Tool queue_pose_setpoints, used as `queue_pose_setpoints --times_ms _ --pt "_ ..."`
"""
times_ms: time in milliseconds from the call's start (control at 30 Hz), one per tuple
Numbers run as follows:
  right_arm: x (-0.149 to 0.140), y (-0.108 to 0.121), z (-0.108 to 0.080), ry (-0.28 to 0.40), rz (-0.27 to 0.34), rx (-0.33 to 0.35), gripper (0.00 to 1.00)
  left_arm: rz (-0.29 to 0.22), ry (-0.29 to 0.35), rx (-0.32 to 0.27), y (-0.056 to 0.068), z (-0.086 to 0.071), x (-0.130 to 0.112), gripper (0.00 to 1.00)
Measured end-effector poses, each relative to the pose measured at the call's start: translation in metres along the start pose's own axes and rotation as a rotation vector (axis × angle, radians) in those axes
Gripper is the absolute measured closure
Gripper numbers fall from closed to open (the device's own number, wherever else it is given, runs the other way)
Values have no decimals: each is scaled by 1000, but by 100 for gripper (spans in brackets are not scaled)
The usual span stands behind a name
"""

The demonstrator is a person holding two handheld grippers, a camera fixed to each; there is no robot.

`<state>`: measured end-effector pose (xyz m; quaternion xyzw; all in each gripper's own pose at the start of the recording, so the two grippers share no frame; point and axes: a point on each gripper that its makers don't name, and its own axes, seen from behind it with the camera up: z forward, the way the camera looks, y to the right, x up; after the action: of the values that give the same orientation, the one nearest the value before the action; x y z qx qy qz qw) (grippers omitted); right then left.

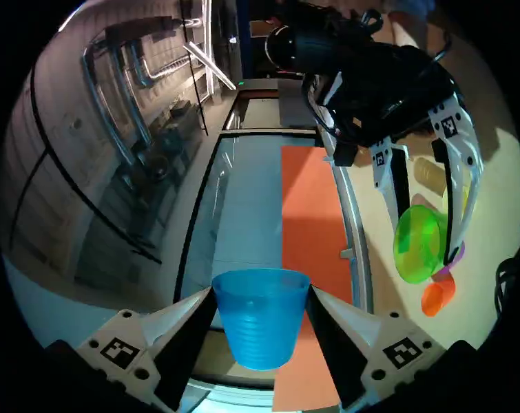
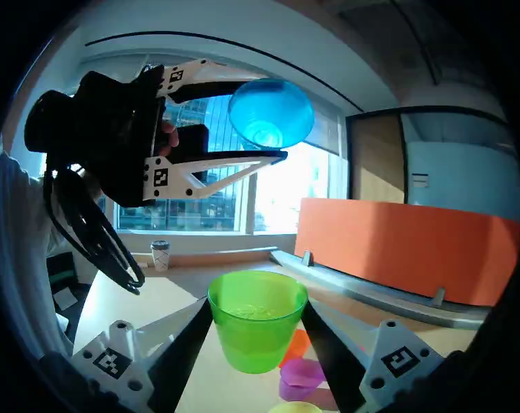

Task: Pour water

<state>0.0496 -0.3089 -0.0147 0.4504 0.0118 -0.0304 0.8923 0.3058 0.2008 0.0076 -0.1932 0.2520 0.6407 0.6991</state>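
Two handheld grippers each carry a plastic cup above a pale table [image 2: 191, 289]. The left gripper [image 1: 261, 297] has its jaws closed narrowly on a blue cup [image 1: 261, 320], one finger pressing each side just below the rim. In the right gripper view that blue cup is high up, tipped on its side with its open mouth facing the camera, and part of a hand [image 2: 167, 138] shows behind the gripper's black body. The right gripper [image 2: 257, 308] has its jaws pressed on a green cup [image 2: 257, 330], held upright, lower than the blue cup and apart from it. Something glints inside the green cup, but I cannot tell whether it is water. Beneath the green cup, on the table, lie an orange cup [image 2: 297, 343] and a purple cup [image 2: 301, 375], close together. An orange partition [image 2: 411, 248] runs along one edge of the table, and a paper coffee cup [image 2: 160, 255] stands at the window-side edge.
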Motion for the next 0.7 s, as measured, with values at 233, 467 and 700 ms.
queue_pose_setpoints --times_ms 233,467,700 --pt "3 2 -2 9 2 -9 10 -196 -10 1 -1 2 -5 13" --pt "5 4 -3 10 2 -14 10 -429 -24 7 0 4 -16 13" --pt "6 5 -5 13 1 -20 11 -584 -32 20 0 1 -24 13"
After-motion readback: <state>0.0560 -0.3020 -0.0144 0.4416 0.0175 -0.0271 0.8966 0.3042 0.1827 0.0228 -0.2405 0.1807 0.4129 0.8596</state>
